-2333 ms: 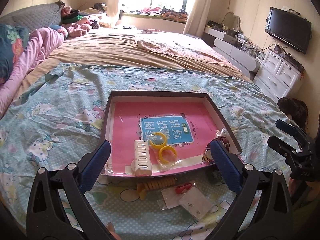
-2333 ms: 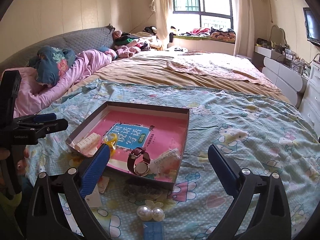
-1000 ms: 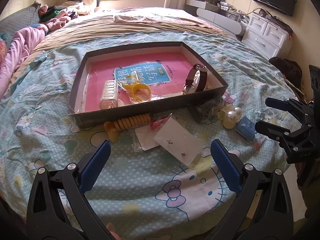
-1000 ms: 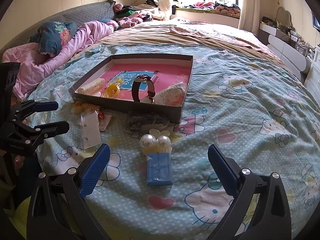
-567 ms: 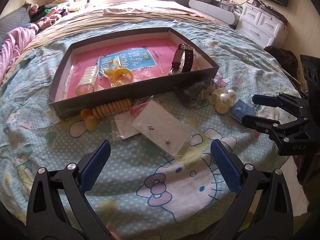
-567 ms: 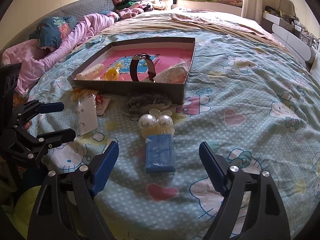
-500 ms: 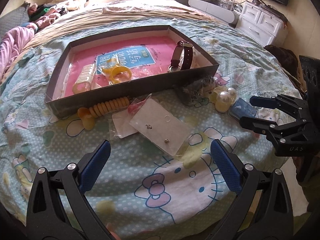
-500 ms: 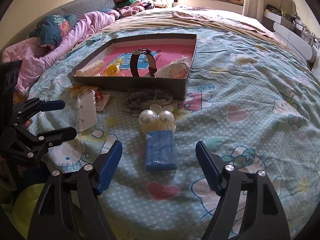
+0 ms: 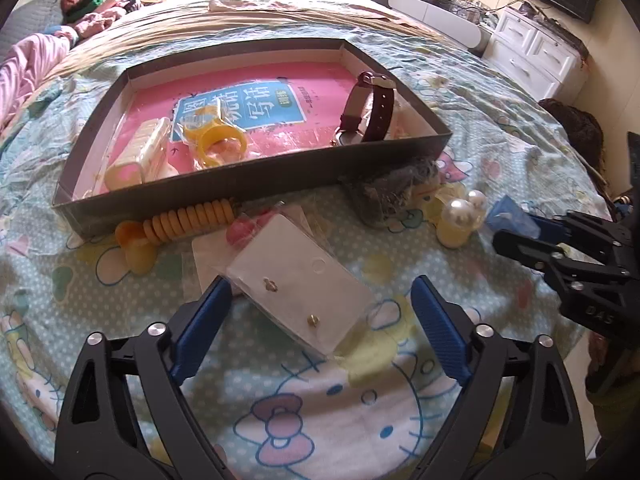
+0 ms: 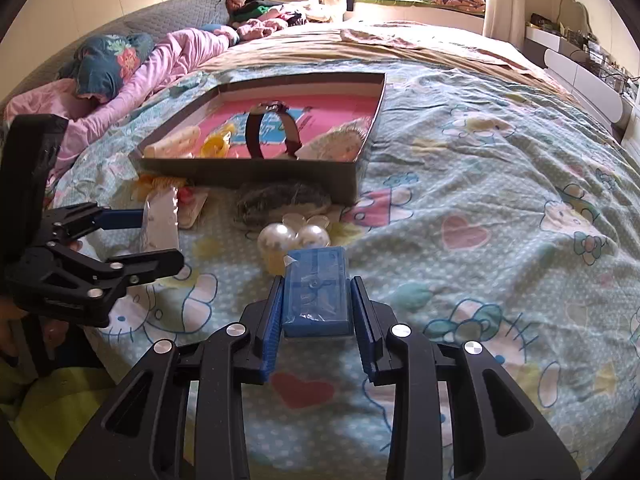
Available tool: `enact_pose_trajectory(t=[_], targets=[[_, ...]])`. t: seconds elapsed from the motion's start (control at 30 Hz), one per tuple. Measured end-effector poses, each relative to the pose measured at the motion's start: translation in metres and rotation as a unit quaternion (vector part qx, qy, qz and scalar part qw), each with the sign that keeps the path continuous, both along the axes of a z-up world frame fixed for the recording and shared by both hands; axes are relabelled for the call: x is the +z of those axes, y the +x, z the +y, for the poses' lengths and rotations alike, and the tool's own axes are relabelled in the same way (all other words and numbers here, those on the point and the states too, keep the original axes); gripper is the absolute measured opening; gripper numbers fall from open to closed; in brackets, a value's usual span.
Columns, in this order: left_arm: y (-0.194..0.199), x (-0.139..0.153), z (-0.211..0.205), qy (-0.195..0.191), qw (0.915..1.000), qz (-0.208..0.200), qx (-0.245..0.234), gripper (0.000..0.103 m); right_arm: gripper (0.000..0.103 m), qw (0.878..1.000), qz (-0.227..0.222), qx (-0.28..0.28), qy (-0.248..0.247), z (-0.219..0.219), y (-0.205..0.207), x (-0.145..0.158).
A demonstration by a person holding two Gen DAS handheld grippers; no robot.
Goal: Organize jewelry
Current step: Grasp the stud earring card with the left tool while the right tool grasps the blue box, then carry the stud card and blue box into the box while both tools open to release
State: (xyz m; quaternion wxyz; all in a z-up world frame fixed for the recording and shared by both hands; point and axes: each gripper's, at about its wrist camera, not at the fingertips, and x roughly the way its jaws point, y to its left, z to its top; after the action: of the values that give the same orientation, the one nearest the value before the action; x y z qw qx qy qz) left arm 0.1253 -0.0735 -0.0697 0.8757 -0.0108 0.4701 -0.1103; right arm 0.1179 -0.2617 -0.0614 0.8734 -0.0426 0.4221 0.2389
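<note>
A dark shallow box (image 9: 256, 178) on the bed holds a pink book, a watch (image 9: 370, 106), yellow rings (image 9: 218, 140) and a cream clip. In front of it lie a clear earring card (image 9: 298, 286), an orange coil hair tie (image 9: 188, 220), a dark mesh pouch (image 9: 394, 188) and a pearl hair piece (image 10: 292, 238). My left gripper (image 9: 320, 316) is open, its fingers either side of the earring card. My right gripper (image 10: 316, 308) has its jaws closed onto the sides of a small blue packet (image 10: 316, 290) lying on the bed.
The bed is covered with a blue cartoon-print sheet (image 10: 500, 216). Pink bedding and pillows (image 10: 132, 68) lie at the left. White drawers (image 9: 536, 52) and a TV stand beyond the right side. The bed's front edge runs just under both grippers.
Both grippers came down and forward toward the items in front of the box. My right gripper's jaws narrowed onto the blue packet. My left gripper stayed open, now astride the earring card.
</note>
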Motion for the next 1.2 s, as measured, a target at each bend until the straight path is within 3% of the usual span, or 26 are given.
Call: enact_pose_trajectory(t=[0.07, 0.13, 0.27, 0.5, 0.8, 1.2], targets=[[0.002, 0.001, -0.004, 0.016, 0.9998, -0.008, 0.002, 0.068, 0.031, 1.000, -0.007, -0.004, 0.005, -0.004, 0.001, 0.005], [0.004, 0.002, -0.006, 0.034, 0.9992, -0.018, 0.005, 0.051, 0.031, 1.000, -0.011, -0.007, 0.010, -0.007, 0.003, 0.008], [0.001, 0.004, -0.005, 0.034, 0.9992, -0.023, -0.002, 0.049, 0.031, 1.000, -0.020, -0.013, 0.017, -0.012, 0.004, 0.014], [-0.013, 0.025, 0.008, -0.001, 0.9990, -0.044, 0.001, 0.047, 0.031, 0.999, -0.033, -0.011, 0.025, -0.012, 0.003, 0.025], [-0.018, 0.059, 0.045, -0.007, 0.9951, -0.087, 0.046, 0.047, 0.031, 0.998, -0.053, 0.007, 0.030, 0.005, 0.002, 0.042], [-0.014, 0.069, 0.090, -0.018, 0.9903, -0.102, 0.093, 0.047, 0.031, 0.995, -0.076, 0.044, 0.041, 0.044, 0.010, 0.063]])
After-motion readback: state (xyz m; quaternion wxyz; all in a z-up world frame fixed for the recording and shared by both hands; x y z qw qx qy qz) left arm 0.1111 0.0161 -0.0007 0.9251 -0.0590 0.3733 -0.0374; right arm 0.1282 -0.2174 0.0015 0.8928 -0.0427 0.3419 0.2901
